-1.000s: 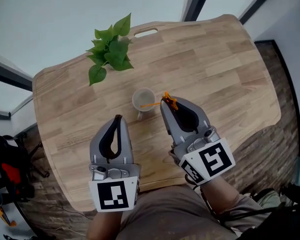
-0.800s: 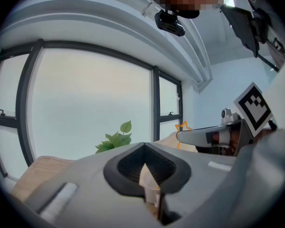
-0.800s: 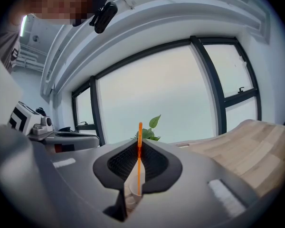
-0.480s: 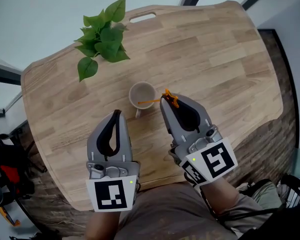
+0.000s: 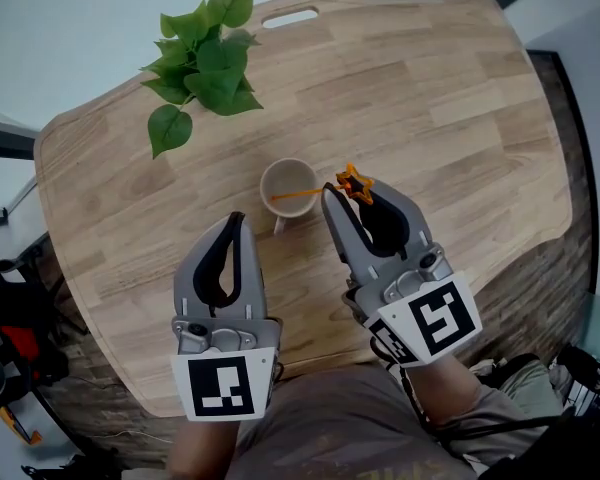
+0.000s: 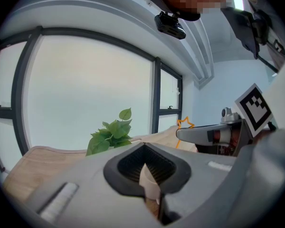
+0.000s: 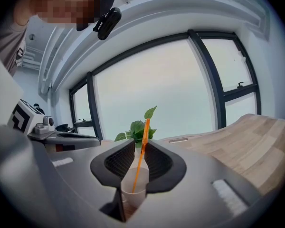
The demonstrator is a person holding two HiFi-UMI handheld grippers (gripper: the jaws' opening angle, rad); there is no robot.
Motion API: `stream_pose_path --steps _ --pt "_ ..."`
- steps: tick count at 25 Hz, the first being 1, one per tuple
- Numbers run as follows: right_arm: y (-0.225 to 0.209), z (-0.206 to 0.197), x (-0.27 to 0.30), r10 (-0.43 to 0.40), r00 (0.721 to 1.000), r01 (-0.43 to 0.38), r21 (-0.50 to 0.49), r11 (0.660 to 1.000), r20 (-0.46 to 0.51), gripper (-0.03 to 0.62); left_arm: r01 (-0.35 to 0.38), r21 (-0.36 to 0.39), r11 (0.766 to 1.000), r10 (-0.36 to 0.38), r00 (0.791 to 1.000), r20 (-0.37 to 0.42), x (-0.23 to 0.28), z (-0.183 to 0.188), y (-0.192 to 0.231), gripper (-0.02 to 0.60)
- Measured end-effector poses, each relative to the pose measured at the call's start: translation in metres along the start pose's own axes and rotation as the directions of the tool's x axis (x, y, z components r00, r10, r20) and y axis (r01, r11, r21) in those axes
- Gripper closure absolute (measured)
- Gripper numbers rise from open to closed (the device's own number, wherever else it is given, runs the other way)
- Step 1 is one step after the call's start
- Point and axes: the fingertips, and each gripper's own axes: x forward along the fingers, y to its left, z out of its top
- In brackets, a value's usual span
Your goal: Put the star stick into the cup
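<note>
The right hand-held gripper [image 5: 347, 196] has just been opening its jaws; its own view shows them slightly apart, with the star stick [image 7: 141, 151] standing in the gap and neither pad pressing it. The star shows only edge-on there, so its shape is lost. From the head view the star lies at the jaw tips, and the stem slants toward the left hand-held gripper's [image 5: 236, 220] side into the cup [image 5: 298, 171], where its lower end is hidden. The cup stands just ahead of both grippers, mostly masked by jaws in their views. The left one is closed and empty. A plant [image 5: 202, 58] stands well beyond it on the wooden surface [image 5: 430, 98], its pot hidden under leaves
</note>
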Motion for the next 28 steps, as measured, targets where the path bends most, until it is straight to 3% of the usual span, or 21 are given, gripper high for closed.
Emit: stream_pose_path --steps 11,17,28 --pt "0.001 -0.006 -0.008 0.003 0.998 -0.008 -0.087 0.996 -0.059 0.407 0.012 0.017 1.0 -0.012 1.0 0.015 -0.001 0.008 -0.011 0.581" --pt "0.004 -0.017 -0.02 0.036 0.996 -0.041 -0.059 0.997 -0.087 0.37 0.027 0.024 0.999 -0.027 0.999 0.019 -0.004 0.008 -0.021 0.581" --pt "0.001 -0.022 -0.052 0.016 0.997 -0.02 -0.05 0.999 -0.07 0.358 0.054 0.057 0.997 -0.056 0.998 0.028 -0.018 0.007 -0.052 0.581"
